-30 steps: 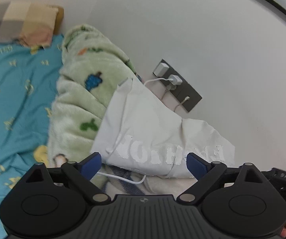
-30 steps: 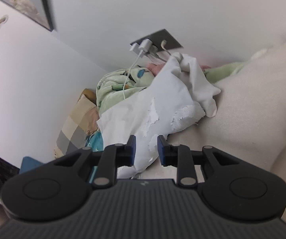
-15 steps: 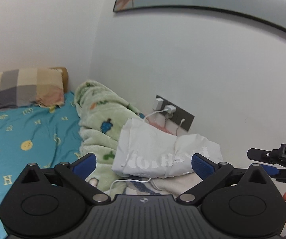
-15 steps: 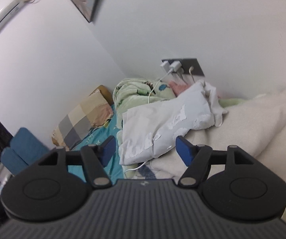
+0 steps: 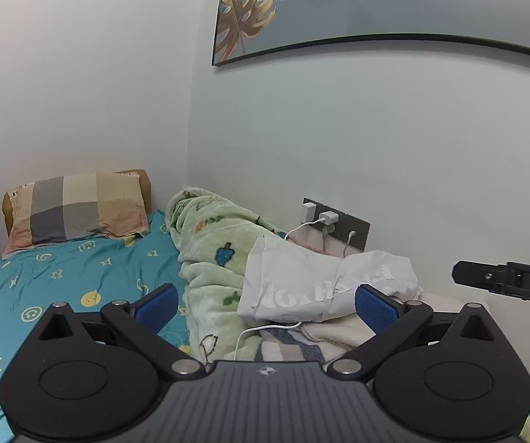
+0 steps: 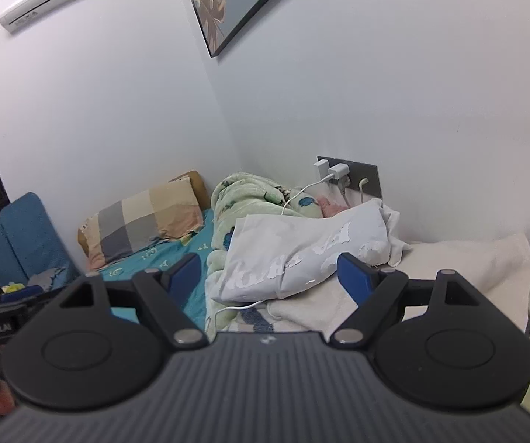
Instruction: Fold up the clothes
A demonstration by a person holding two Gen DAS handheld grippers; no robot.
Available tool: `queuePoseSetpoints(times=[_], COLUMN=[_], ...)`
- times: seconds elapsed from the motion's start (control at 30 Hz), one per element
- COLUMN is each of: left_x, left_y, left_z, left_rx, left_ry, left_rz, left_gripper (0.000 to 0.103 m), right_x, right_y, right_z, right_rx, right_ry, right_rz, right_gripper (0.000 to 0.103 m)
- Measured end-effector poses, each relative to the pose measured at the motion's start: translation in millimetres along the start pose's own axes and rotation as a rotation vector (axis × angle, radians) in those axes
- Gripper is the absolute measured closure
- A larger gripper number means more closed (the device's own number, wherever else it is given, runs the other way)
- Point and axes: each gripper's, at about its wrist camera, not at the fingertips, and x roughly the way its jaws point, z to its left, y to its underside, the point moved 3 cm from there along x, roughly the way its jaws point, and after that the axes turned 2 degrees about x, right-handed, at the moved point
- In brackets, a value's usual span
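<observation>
Left tongs (image 5: pixel 266 304) are hanging wide open and empty; right tongs (image 6: pixel 270 271) are gaping empty too, since I am judging the folded white garment (image 5: pixel 324 288) finished, lying on the green fleece blanket (image 5: pixel 213 243) against the wall. Its cracked lettering is unreadable.

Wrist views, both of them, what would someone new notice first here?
A folded white garment with cracked lettering lies on a green fleece blanket against the wall. A white charging cable runs under it. Both tools, left and right, hang open and empty in front.
</observation>
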Motion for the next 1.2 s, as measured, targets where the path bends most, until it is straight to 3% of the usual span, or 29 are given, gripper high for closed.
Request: queuePoseSetpoints(times=[0.23, 0.57, 0.87, 1.2], left_x=[3, 24, 25, 20], left_y=[23, 51, 59, 59], left_z=[-7, 22, 40, 36], left_rx=[0.026, -0.021, -0.028, -0.021], left_ry=[-0.002, -0.023, -0.049, -0.034], left_rz=[0.001, 0.043, 0.043, 0.038], left_gripper=[0.000, 0.000, 0.001, 0.001], right_x=[4, 18, 25, 23], right_y=[17, 46, 57, 56], right_z=[9, 25, 38, 38], right_rx=[-0.059, -0.108, -0.146, -0.147], right_ry=[0.038, 0.066, 0.086, 0.099], right_rz=[-0.012, 0.002, -0.016, -0.031], right_gripper=[0.021, 0.021, 0.021, 0.021])
